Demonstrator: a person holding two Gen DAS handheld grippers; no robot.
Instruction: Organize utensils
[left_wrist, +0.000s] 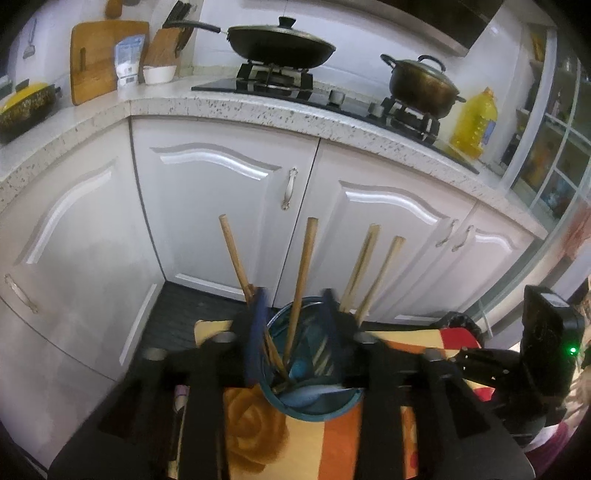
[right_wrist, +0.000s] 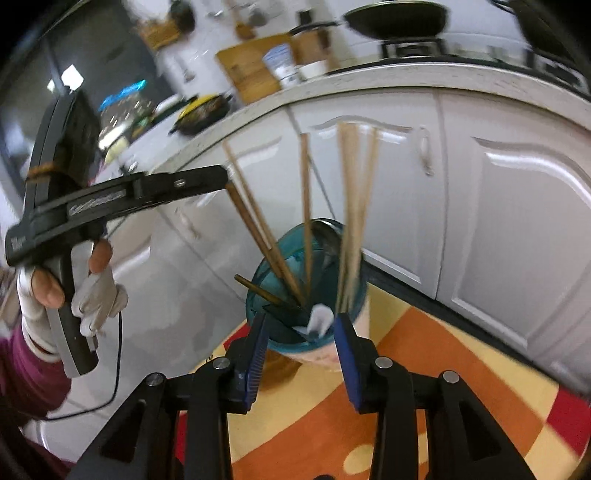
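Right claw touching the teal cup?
Cannot tell. In the right wrist view, the right claw straddles the near rim of the teal cup, jaws open, tips overlapping it in the image; blur hides any contact or gap.

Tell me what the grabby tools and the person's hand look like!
Each gripper has black linked arms with silver bolts and blue ridged pads. The left gripper has a black-and-grey handle trailing a thin black cable. The hand wears a white fingerless glove and maroon sleeve.

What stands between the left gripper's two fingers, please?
In the left wrist view, the teal cup holding chopsticks sits between the left gripper's open fingers.
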